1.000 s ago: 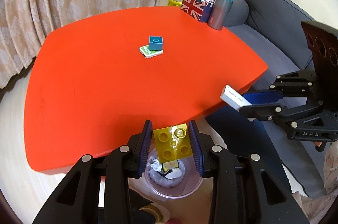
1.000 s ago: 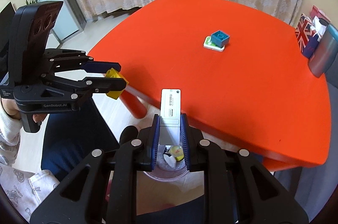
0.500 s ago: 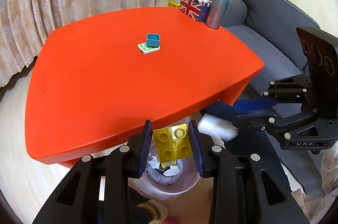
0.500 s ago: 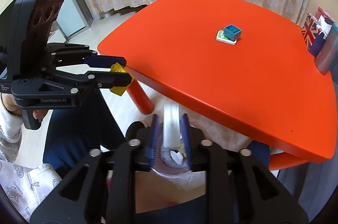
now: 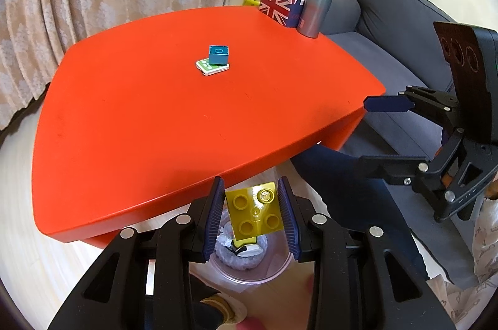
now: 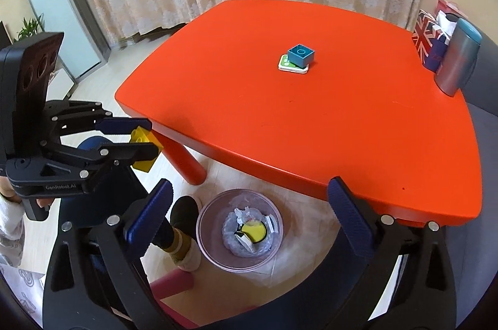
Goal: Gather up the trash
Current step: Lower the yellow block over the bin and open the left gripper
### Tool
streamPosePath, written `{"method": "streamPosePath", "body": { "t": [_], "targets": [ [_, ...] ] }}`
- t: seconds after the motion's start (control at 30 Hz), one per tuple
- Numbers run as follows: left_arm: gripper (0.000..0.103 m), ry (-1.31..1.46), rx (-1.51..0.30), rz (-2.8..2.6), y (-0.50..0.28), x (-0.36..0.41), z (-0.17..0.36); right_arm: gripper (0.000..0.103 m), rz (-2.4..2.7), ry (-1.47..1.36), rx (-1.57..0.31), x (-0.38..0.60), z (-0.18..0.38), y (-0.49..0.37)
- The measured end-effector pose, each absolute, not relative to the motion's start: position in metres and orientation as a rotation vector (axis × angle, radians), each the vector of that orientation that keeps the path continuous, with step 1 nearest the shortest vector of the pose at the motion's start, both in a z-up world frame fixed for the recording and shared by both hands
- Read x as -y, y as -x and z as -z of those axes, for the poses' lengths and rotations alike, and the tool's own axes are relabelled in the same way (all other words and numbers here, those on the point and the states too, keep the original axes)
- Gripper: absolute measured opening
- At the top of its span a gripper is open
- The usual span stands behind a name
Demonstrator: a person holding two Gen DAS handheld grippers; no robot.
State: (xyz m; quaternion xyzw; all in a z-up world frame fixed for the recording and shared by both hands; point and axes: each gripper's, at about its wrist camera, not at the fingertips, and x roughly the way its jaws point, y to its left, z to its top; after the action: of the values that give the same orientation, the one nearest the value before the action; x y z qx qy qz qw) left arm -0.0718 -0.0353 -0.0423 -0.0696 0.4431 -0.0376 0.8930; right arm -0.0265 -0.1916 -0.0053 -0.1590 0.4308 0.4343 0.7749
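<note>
Jaws of the left gripper (image 5: 252,213) clamp a yellow brick (image 5: 254,213) by its side walls, studs facing the lens. Left wrist view: brick is hard glossy plastic, square, four round studs. It hangs past the near edge of the red table (image 5: 149,124), above a clear bin (image 5: 249,267) on the floor. Bin lies partly behind the brick; crumpled white scraps show inside. Right gripper (image 5: 370,134) at the right edge, jaws spread wide, nothing between them. On the table: a blue cube (image 5: 218,54) sitting on a green-and-white card (image 5: 212,67), both well apart from the grippers.

Right wrist view: right gripper's jaws have just been opening and now stand wide with only air between the ribbed blue pads (image 6: 351,218). Bin sits directly below, round, thin translucent wall, lined with wrinkled film, holding a yellow disc (image 6: 254,231) and white pieces. Left gripper is off to the left, brick not over the rim from this angle.

Judgement: brick drop is next. Centre it over the bin mouth first, then open fully; hard plastic may bounce off the rim.
</note>
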Motion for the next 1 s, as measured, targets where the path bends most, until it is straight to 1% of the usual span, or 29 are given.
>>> {"method": "streamPosePath", "body": {
  "t": [0.77, 0.8, 0.83, 0.9, 0.93, 1.0],
  "targets": [
    [0.036, 0.132, -0.923, 0.108, 0.064, 0.044, 0.045, 0.098, -0.898, 0.264, -0.919, 0.215, -0.007, 0.015],
    [0.043, 0.135, -0.922, 0.108, 0.065, 0.044, 0.045, 0.098, -0.897, 0.262, -0.918, 0.216, -0.007, 0.014],
    [0.067, 0.14, -0.919, 0.106, 0.065, 0.043, 0.045, 0.098, -0.896, 0.26, -0.918, 0.216, -0.007, 0.014],
    [0.091, 0.151, -0.887, 0.083, 0.068, 0.039, 0.043, 0.098, -0.894, 0.258, -0.92, 0.217, -0.007, 0.013],
    [0.091, 0.158, -0.876, 0.075, 0.069, 0.037, 0.042, 0.098, -0.893, 0.258, -0.92, 0.217, -0.006, 0.013],
    [0.094, 0.169, -0.888, 0.06, 0.068, 0.034, 0.043, 0.098, -0.892, 0.259, -0.921, 0.217, -0.006, 0.013]
  ]
}}
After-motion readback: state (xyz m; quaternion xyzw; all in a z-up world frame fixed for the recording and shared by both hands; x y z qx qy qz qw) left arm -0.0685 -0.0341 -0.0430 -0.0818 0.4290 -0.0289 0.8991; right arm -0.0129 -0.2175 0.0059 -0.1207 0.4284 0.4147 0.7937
